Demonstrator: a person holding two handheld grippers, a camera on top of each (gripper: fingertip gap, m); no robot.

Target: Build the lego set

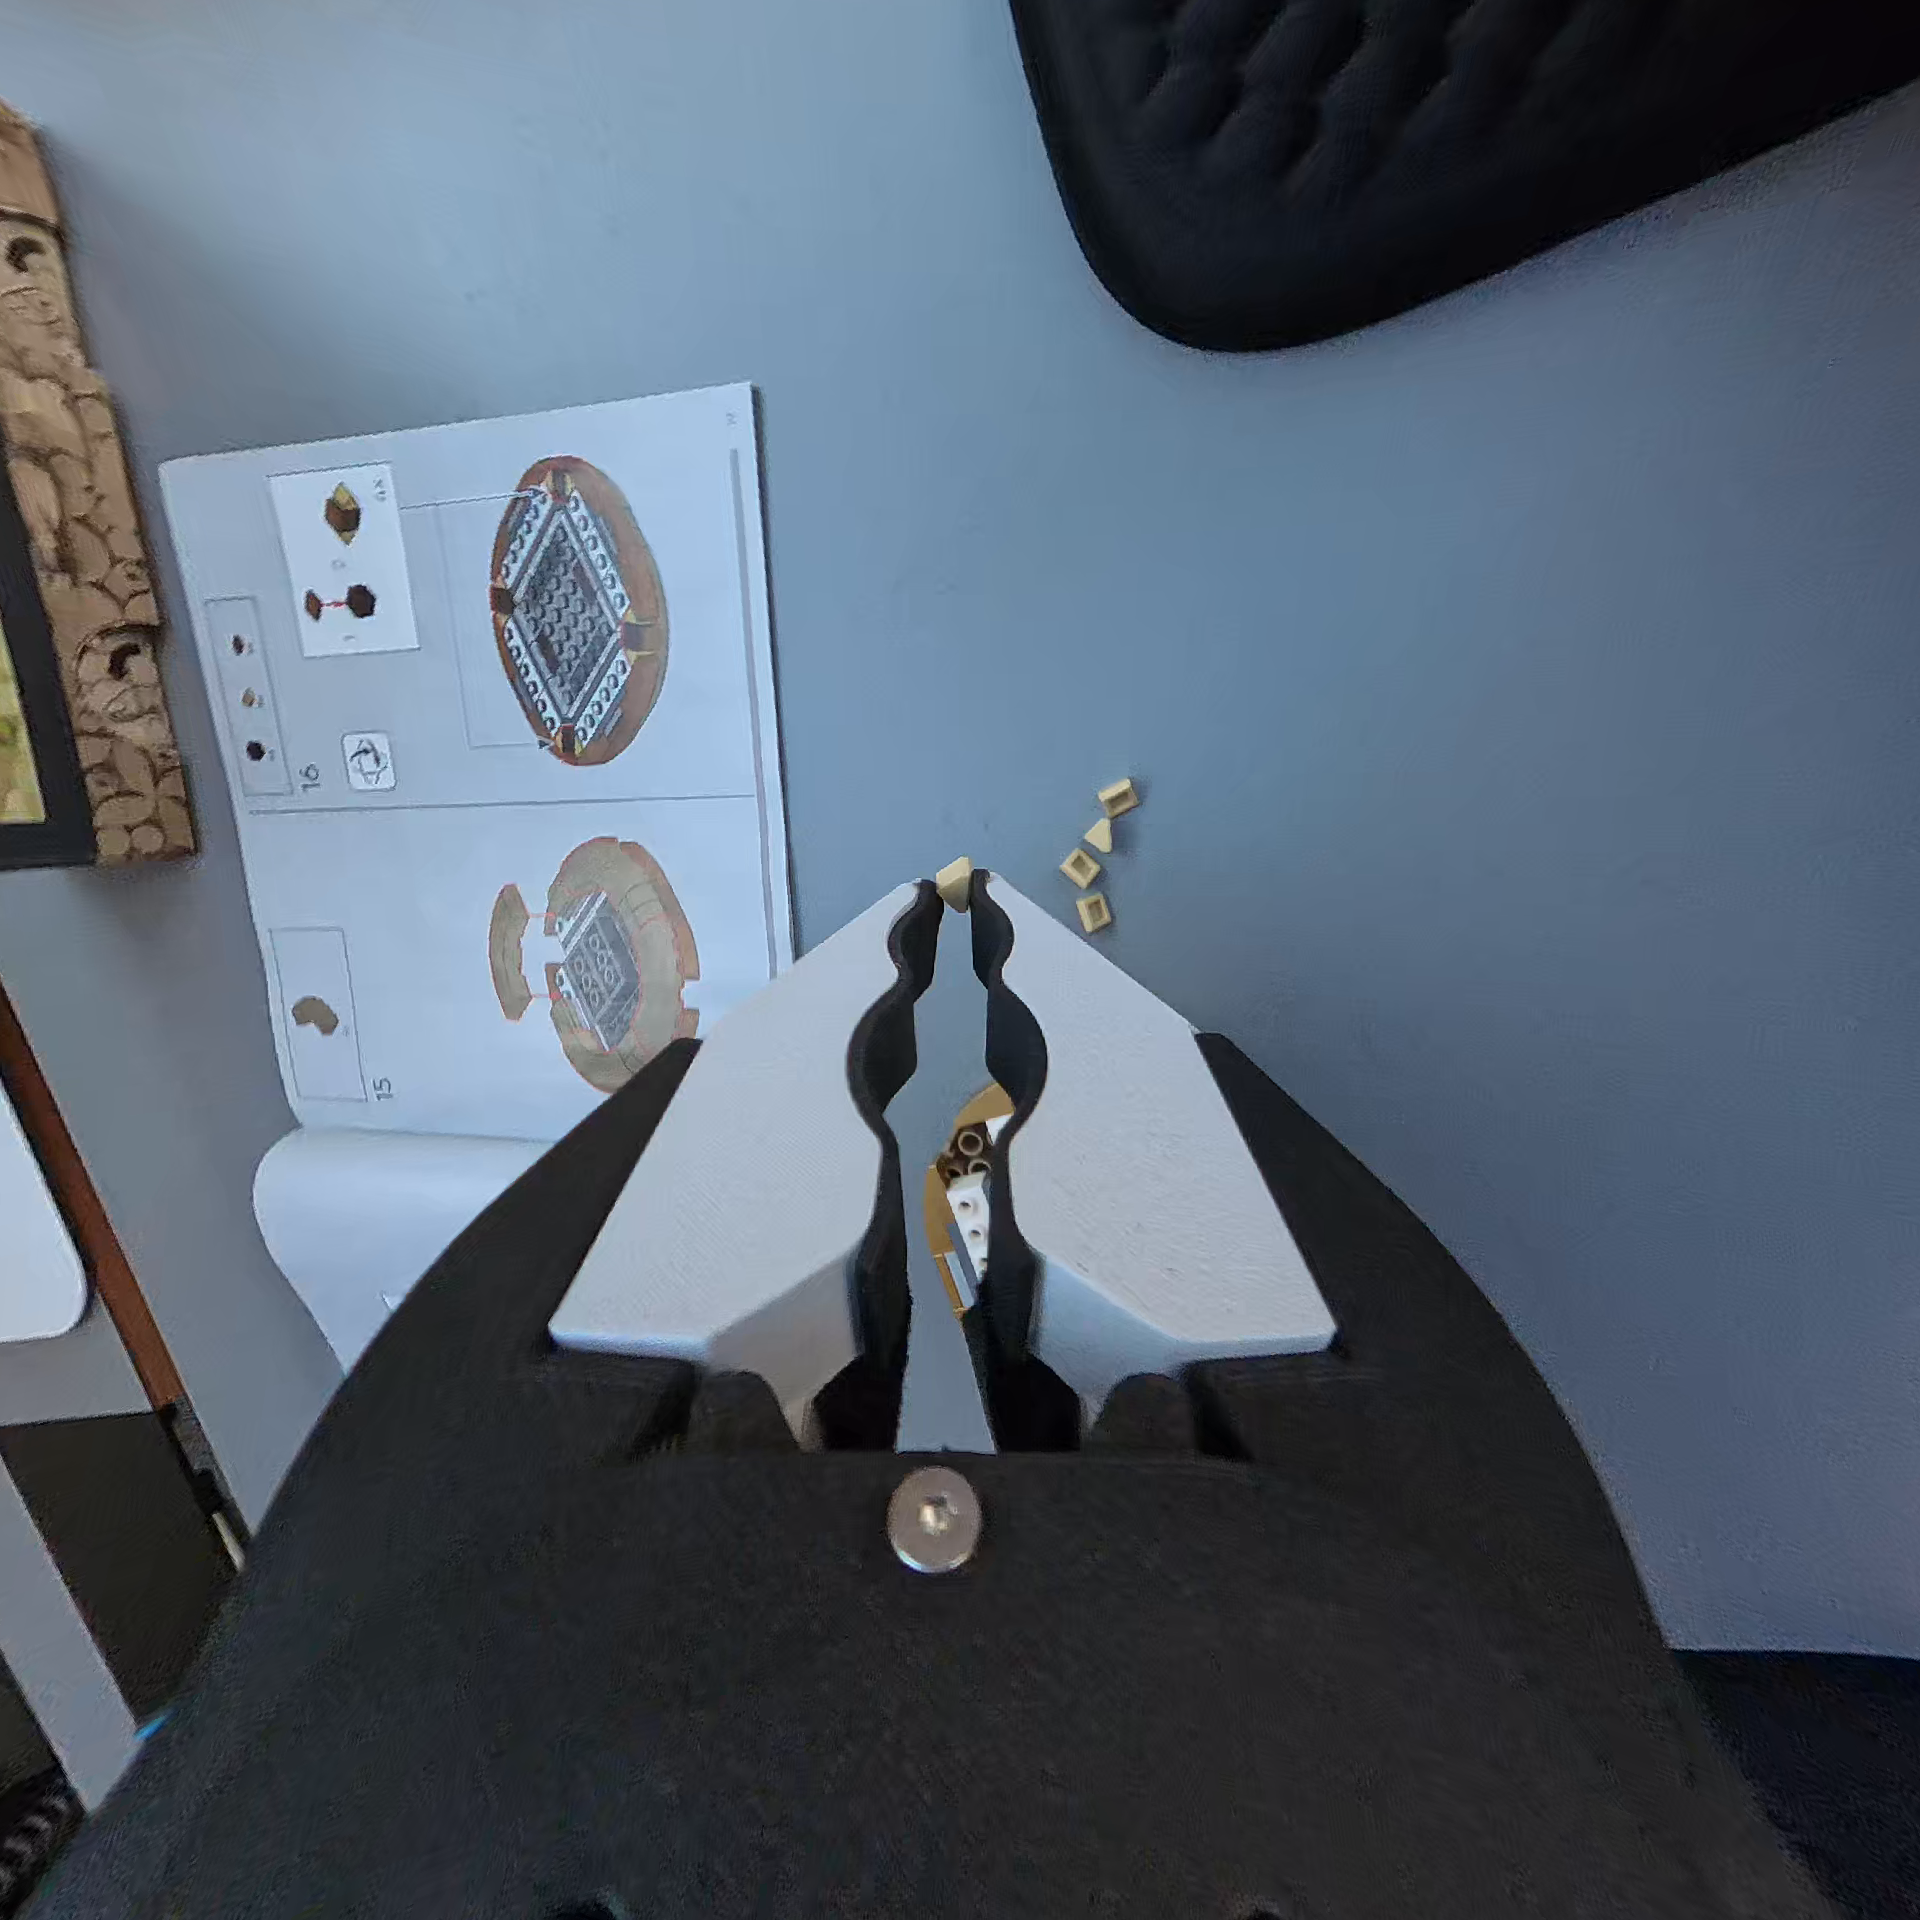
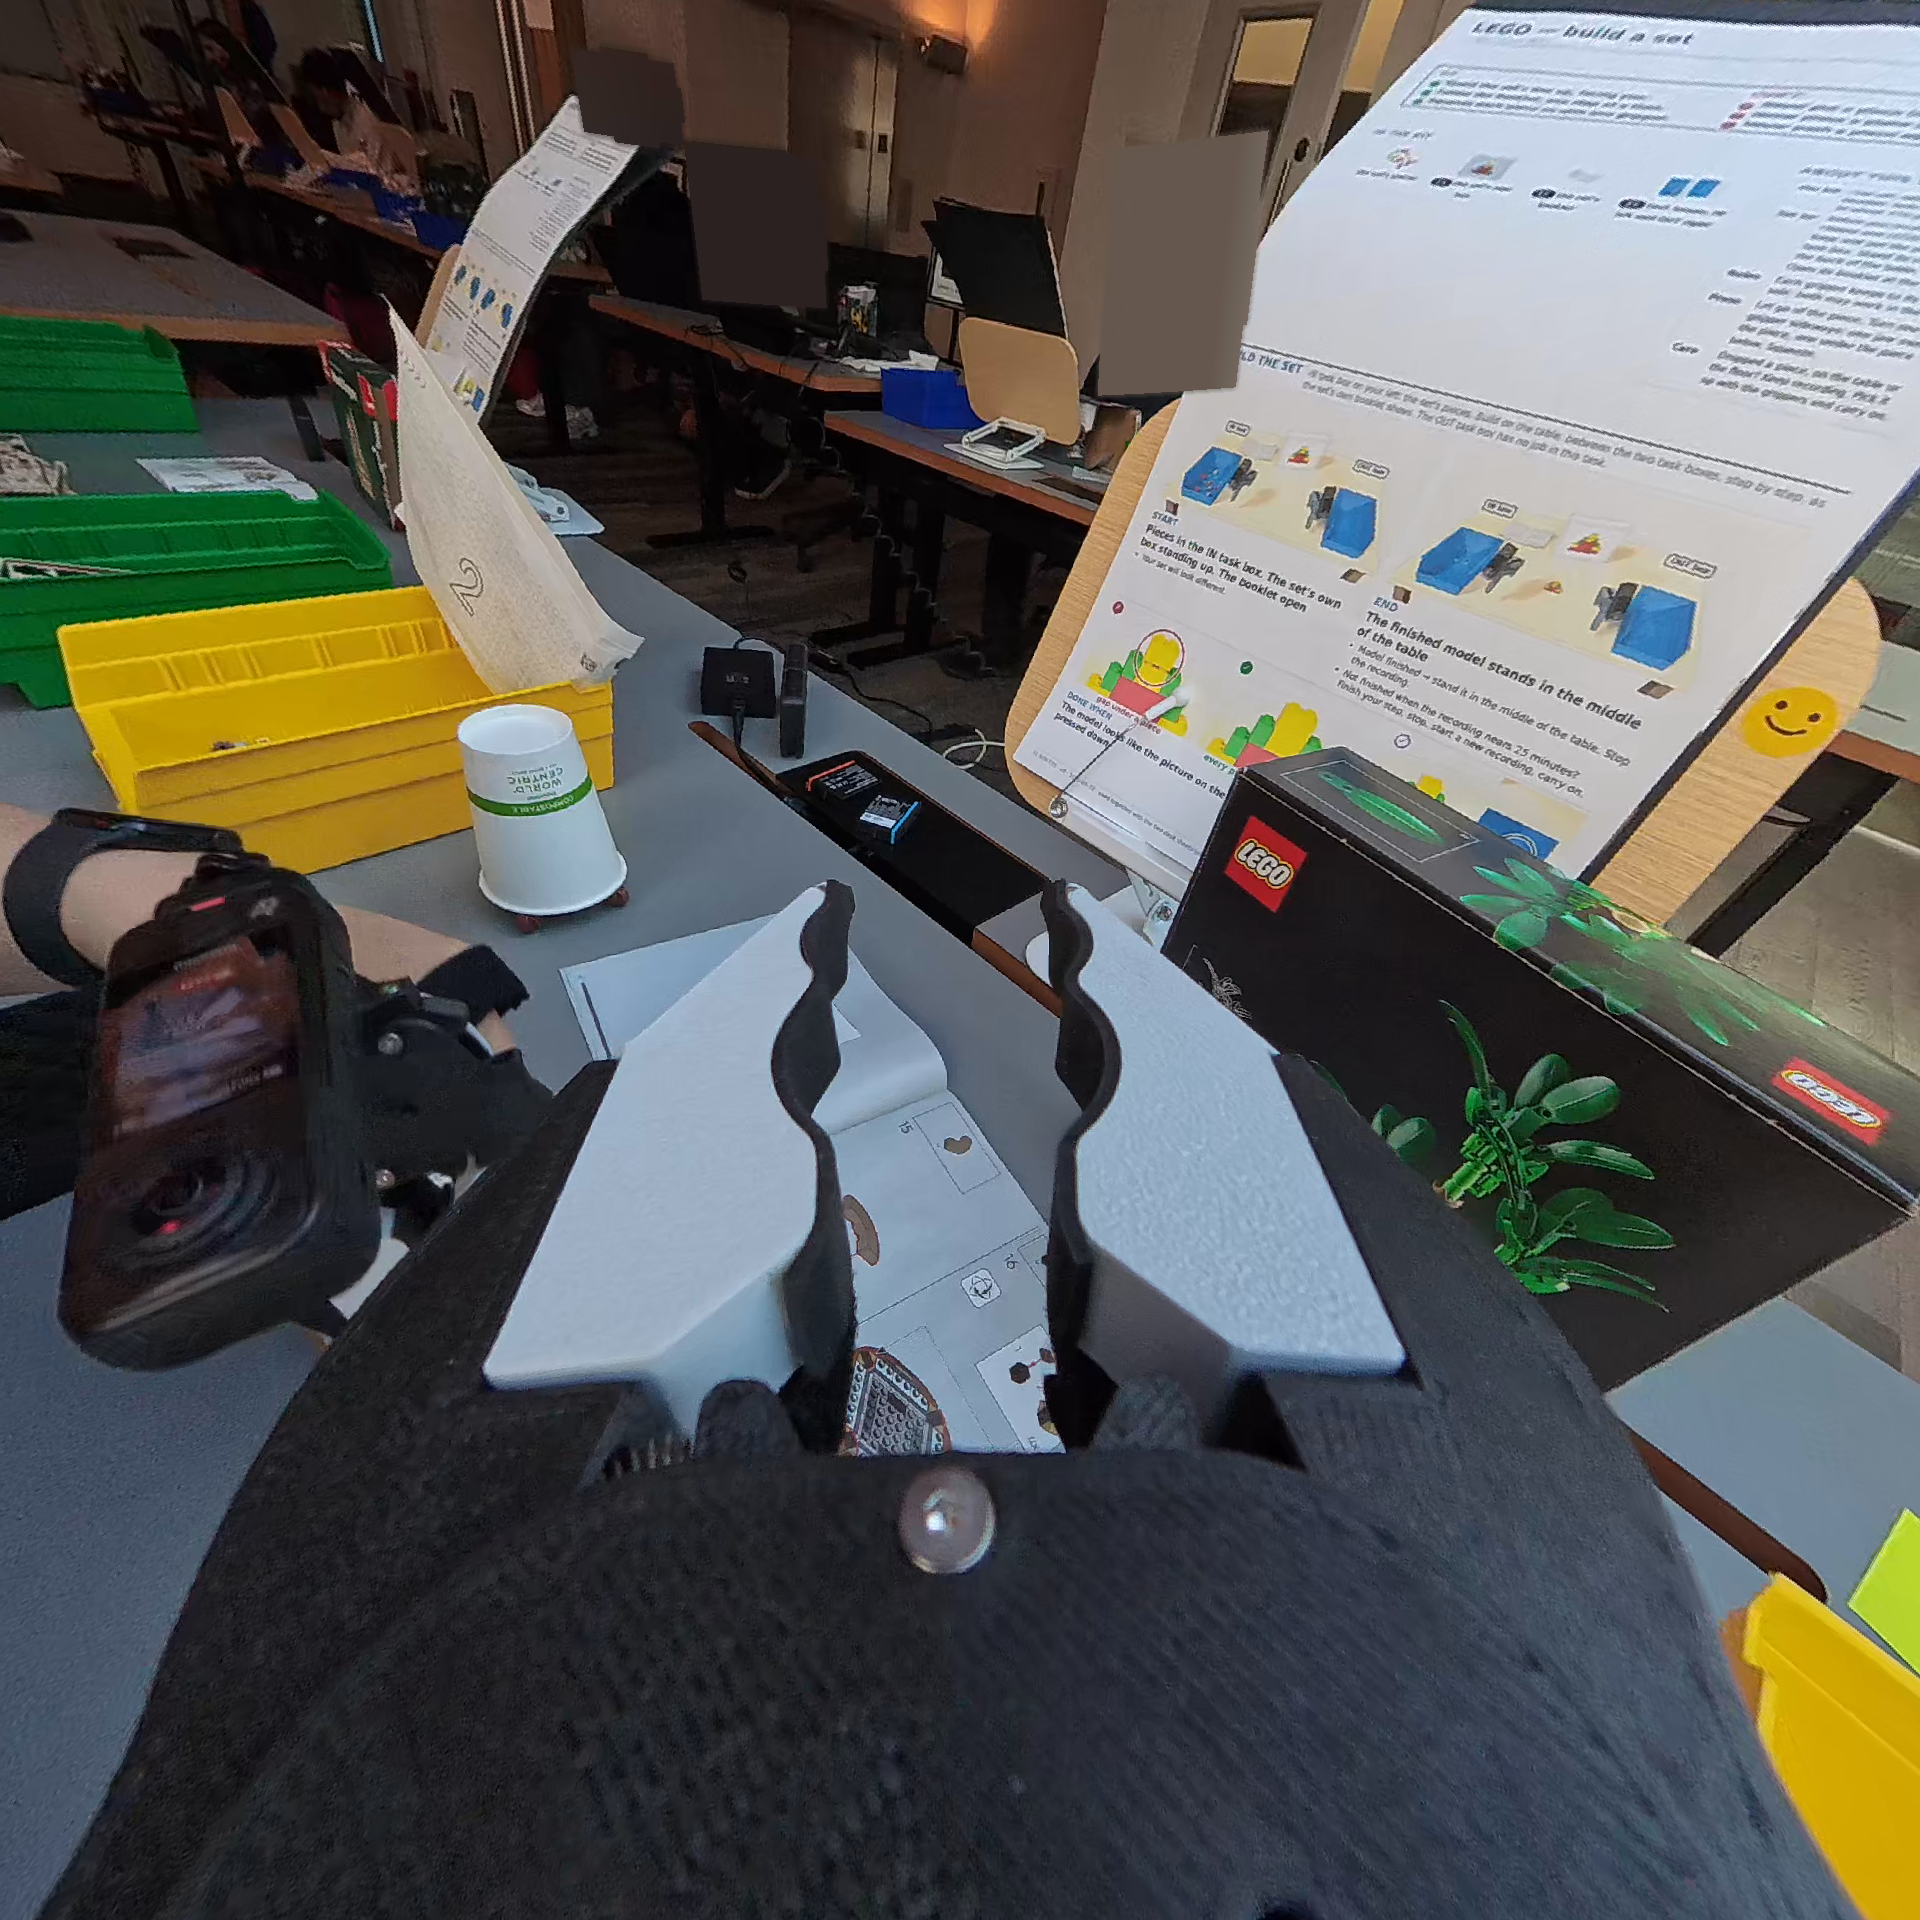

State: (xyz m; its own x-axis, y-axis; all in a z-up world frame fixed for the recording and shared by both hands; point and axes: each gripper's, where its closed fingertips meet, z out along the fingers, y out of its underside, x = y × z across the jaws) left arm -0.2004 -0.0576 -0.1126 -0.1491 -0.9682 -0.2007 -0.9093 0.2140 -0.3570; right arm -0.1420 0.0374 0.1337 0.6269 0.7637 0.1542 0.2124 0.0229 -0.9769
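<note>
While the left gripper [image 1: 954,890] pinches a small tan sloped brick [image 1: 954,878] at its tips above the grey table [image 1: 1455,935] near four spare tan pieces [image 1: 1099,852], the right gripper [image 2: 943,902] hangs wide and empty over the open instruction booklet [image 2: 940,1174], probably for step reference

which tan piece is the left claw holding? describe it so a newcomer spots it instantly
Start at the open instruction booklet lying on the grey table. Just right of its lower edge, the left claw pinches one tiny tan piece at its tips. Four similar loose tan pieces lie on the table to the right; only this one is gripped.
</note>
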